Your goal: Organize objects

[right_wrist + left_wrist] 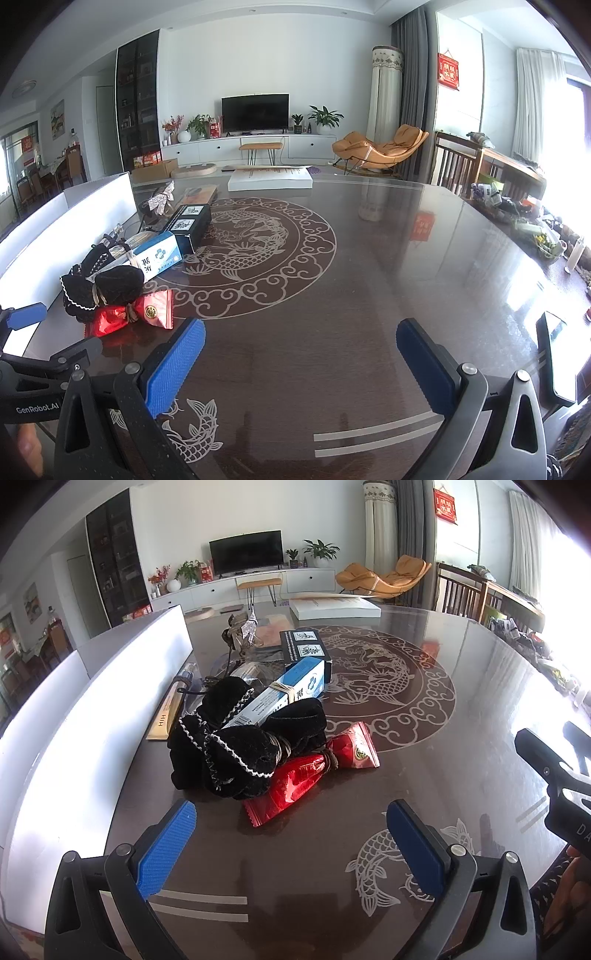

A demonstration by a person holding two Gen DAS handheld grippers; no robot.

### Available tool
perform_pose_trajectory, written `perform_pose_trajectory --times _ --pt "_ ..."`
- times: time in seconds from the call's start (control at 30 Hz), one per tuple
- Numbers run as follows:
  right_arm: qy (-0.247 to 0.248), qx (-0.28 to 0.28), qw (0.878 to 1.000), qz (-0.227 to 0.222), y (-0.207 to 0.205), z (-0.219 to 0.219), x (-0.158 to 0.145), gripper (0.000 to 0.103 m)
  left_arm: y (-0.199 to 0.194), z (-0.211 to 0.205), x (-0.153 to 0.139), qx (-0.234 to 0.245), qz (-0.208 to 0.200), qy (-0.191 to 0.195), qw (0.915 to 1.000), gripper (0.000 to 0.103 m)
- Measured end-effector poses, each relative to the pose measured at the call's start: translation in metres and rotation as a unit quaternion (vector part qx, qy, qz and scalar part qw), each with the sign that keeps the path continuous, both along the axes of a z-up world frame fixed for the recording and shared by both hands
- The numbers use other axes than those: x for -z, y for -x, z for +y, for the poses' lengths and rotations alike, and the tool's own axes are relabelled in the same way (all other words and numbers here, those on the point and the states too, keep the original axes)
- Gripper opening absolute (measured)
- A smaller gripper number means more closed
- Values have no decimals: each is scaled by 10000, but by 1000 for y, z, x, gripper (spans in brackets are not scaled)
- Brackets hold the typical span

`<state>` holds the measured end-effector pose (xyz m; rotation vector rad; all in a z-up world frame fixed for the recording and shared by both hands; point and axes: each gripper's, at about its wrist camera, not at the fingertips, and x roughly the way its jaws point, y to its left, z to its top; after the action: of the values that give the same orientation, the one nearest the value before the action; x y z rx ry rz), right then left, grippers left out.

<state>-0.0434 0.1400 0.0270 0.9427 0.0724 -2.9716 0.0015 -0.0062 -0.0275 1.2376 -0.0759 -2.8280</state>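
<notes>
Hovering over the dark table (461, 720), left gripper (291, 834) and right gripper (301, 350) both gaping wide, gripping nothing. Lying just ahead of the left one: black velvet pouch (236, 753) overlapping red packet (314, 771), blue-white box (284, 694) perhaps resting on the pouch.

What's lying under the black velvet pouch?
The red packet pokes out from under the black velvet pouch, tied with a band. How far it reaches beneath is hidden, as is anything else underneath.

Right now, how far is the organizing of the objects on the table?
Nothing looks sorted yet: the black velvet pouch, shiny red packet and blue-white box lie piled together. Nothing is in hand; the left gripper and right gripper are open, empty. Everything remains.
</notes>
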Motion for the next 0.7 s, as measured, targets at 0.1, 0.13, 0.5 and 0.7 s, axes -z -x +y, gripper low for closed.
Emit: perform_pose_trajectory --times 0.1,0.13,0.5,0.7 --pt "-2 0 10000 0 0 0 0 103 0 0 0 -1 -20 -2 10000 103" --pt "-3 0 10000 0 0 0 0 103 0 0 0 -1 -25 0 10000 103" --pt "-1 -2 10000 2 0 0 0 103 1 0 2 -8 -36 -1 10000 103" --pt "0 -7 10000 -17 0 -1 1 103 1 0 6 -3 -82 9 10000 103"
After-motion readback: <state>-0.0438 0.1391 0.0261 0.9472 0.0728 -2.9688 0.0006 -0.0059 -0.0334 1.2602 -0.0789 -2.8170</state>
